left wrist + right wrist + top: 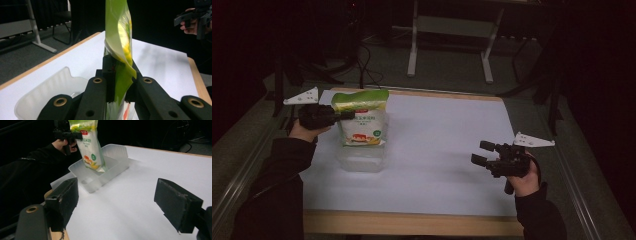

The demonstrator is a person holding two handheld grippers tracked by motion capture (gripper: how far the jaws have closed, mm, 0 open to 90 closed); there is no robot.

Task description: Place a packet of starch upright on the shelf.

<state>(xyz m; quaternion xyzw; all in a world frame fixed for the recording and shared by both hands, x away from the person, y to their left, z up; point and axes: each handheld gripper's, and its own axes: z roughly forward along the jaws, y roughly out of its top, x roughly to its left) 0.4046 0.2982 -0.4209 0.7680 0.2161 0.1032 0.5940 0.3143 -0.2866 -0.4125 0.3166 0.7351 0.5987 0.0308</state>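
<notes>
The right tongs [120, 205] sit nearest the camera in the right gripper view, their two black jaws standing wide apart with nothing but bare white surface between them. In the high view these right tongs [484, 153] are held in the person's right hand [524, 177] low over the right part of the white tabletop [442, 150], well apart from everything else.

Across the tabletop, the left tongs [346, 115] are clamped shut on the green top edge of a green-and-white plastic food pouch with printed labels [362, 120]. In the left gripper view the left tongs [119, 82] pinch the folded green film of the pouch [120, 37] between their black pads, and the pouch rises upright above them.

The pouch hangs from that grip with its lower end inside a clear, shallow rectangular plastic container [361, 159], which stands on the left part of the tabletop. In the right gripper view the pouch [88, 147] leans slightly, its bottom corner down in the container [110, 168]; whether it touches the container's floor cannot be told.
</notes>
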